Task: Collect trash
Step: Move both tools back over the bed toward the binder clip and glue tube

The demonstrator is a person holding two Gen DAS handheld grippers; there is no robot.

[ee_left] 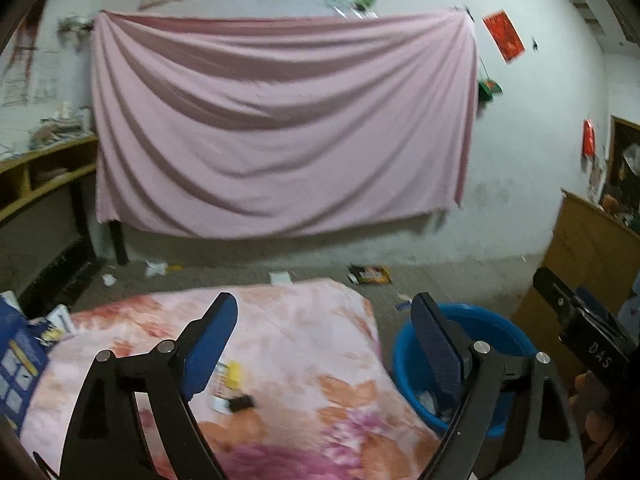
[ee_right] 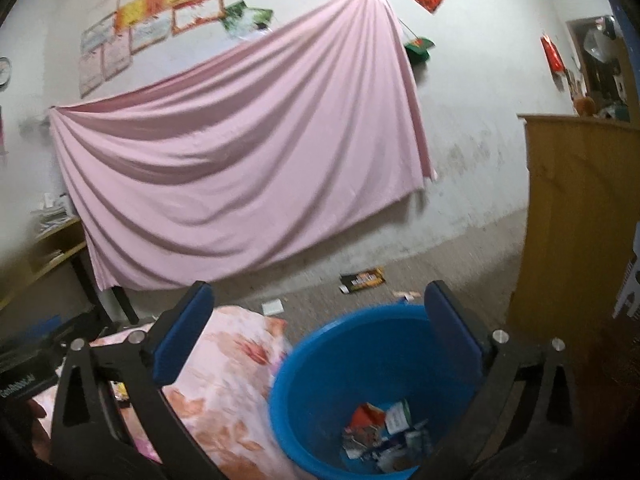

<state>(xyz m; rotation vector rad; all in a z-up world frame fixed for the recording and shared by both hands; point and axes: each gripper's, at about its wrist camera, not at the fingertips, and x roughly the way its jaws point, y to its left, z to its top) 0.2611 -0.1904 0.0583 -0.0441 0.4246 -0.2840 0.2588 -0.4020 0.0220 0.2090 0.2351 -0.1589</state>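
Blue plastic forms the round trash bin [ee_right: 320, 364], which stands on the floor just beside the right edge of a floral pink-and-orange blanket [ee_left: 304, 344]. At the bottom of the bin lies a heap of crumpled wrappers and paper scraps [ee_right: 384, 432], red, white and dark pieces mixed together. On the blanket, a yellow-and-white wrapper [ee_left: 228, 376] lies flat, and just below it sits a small white and black piece of trash [ee_left: 234, 403]; whether the two touch is hard to tell through the blur.

The right gripper [ee_right: 316, 330] hangs above the bin's opening with its blue-padded fingers [ee_right: 182, 340] spread wide and nothing between them. The left gripper [ee_left: 324, 344] is held over the blanket, its fingers [ee_left: 210, 344] likewise wide apart and empty, with the wrapper showing beside the left finger.

Farther out, more litter lies on the bare floor: a dark packet with orange print [ee_left: 370, 275] near the wall, a white scrap [ee_left: 280, 278] just beyond the blanket's far edge, and crumpled white paper [ee_left: 155, 268] by a black table leg [ee_left: 119, 242]. A large pink sheet [ee_left: 280, 120] hangs in deep folds across the white wall. A wooden cabinet [ee_right: 576, 216] stands to the right of the bin, and wooden shelving [ee_left: 44, 168] lines the left side.
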